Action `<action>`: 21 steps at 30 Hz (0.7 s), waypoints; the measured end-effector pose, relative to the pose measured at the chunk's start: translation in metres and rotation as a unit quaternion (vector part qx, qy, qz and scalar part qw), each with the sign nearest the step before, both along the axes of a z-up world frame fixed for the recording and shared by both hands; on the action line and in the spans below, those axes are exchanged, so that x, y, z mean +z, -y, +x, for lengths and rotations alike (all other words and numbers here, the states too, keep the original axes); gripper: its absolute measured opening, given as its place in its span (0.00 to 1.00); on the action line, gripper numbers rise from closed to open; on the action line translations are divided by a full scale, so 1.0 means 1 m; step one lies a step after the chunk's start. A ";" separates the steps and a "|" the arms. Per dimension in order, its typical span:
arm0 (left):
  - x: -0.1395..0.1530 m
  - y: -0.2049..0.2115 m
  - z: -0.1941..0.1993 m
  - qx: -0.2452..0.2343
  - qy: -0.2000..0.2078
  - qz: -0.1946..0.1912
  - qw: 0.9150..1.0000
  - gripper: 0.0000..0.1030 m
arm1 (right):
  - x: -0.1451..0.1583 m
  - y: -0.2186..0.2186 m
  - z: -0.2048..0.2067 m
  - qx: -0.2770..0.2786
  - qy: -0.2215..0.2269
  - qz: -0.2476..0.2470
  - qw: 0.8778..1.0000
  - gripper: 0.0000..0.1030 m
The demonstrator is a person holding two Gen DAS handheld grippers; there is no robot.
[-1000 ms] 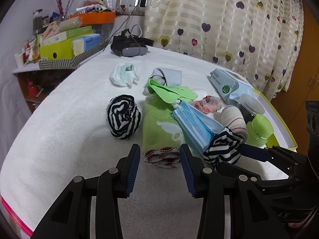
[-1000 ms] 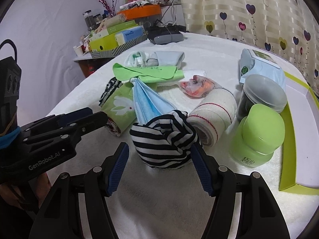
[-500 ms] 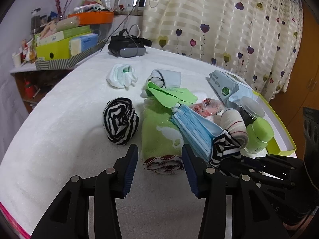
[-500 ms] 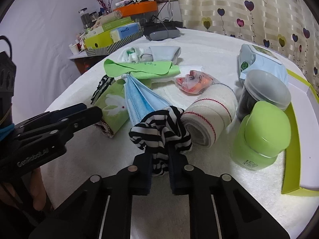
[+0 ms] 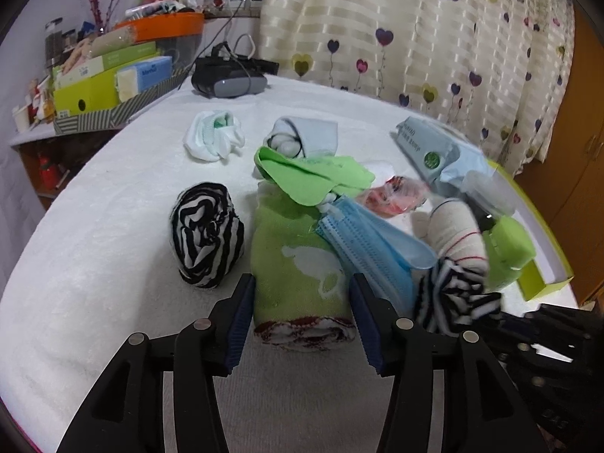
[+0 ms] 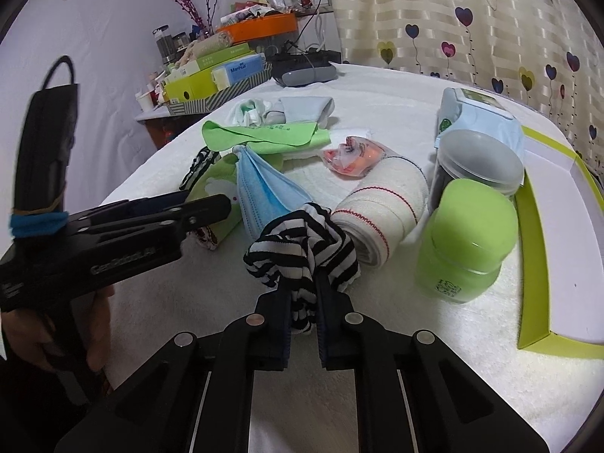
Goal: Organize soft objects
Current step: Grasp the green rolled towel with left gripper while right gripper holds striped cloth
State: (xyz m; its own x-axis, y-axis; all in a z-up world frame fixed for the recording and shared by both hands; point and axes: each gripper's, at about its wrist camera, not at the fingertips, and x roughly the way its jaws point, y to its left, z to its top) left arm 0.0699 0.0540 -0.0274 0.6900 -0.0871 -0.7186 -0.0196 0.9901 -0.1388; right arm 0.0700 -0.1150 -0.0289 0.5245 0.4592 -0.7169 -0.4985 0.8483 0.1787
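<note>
Right jaws clamped on a striped sock bundle; left jaws opening around the green towel.

My right gripper [image 6: 304, 304] has its blue-padded fingers [image 6: 281, 324] pressed together on the black-and-white striped fabric bundle [image 6: 302, 241], which bulges above the tips at twelve o'clock, just beside the cream elastic bandage roll with a red stitched line [image 6: 381, 219] at one o'clock. My left gripper [image 5: 300, 317] tilts down toward the white fleecy table cover [image 5: 94, 264], its jaws opening, with the near end of the rolled light-green towel printed with a white rabbit [image 5: 298, 268] between the pads and not pressed. A second striped black-and-white rolled bundle [image 5: 205, 234] lies at eleven o'clock of it. In the right view a hand [image 6: 49, 336] grips the left tool's handle at nine o'clock; its body reads "GenRobot.AI", blurred. Far back, a blue box [image 6: 238, 68] reads "Manhua".
</note>
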 end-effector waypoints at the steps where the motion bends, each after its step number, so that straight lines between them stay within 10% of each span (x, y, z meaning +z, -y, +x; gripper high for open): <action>1: -0.002 0.001 0.002 -0.003 -0.004 -0.001 1.000 0.49 | 0.000 0.002 0.000 -0.001 0.000 0.003 1.000 0.11; 21: 0.010 -0.001 -0.035 0.010 0.011 0.002 1.000 0.27 | 0.019 0.010 -0.021 0.023 0.026 0.038 0.999 0.11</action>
State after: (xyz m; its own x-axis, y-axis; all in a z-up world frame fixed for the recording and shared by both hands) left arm 0.0348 0.0554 -0.0177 0.7066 -0.0701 -0.7042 -0.0374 0.9900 -0.1361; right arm 0.0491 -0.1248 -0.0103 0.5367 0.5363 -0.6515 -0.5476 0.8087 0.2146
